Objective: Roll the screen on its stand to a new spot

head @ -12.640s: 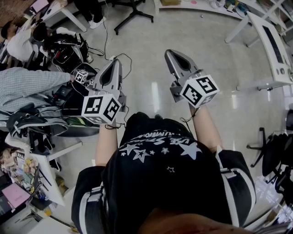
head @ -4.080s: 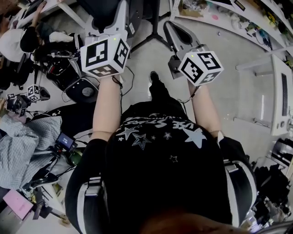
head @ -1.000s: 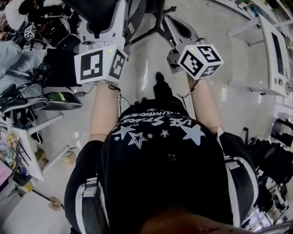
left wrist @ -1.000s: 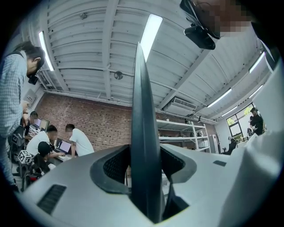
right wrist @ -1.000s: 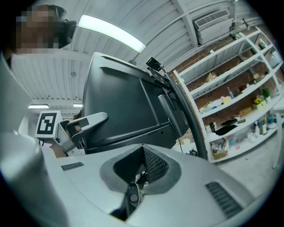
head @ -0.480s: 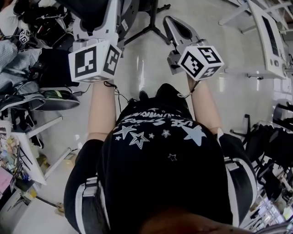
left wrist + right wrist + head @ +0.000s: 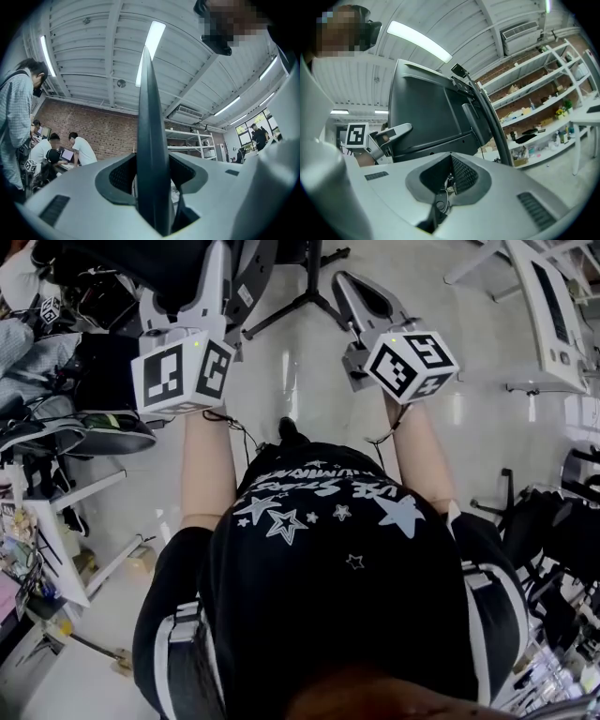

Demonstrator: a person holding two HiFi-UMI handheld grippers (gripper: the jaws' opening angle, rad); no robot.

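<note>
Walked on across the floor since a second ago, mid-roll, clamping the edge of the screen [image 7: 426,112] ahead in the left gripper [image 7: 152,161], keeping the right gripper [image 7: 449,164] shut, empty, beside the stand [image 7: 300,298]; next, probably more steady, level pushing.

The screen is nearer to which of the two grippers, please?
Left. The left gripper clamps the screen's edge between its fingers. The right gripper is apart from it, pointing at its back.
</note>
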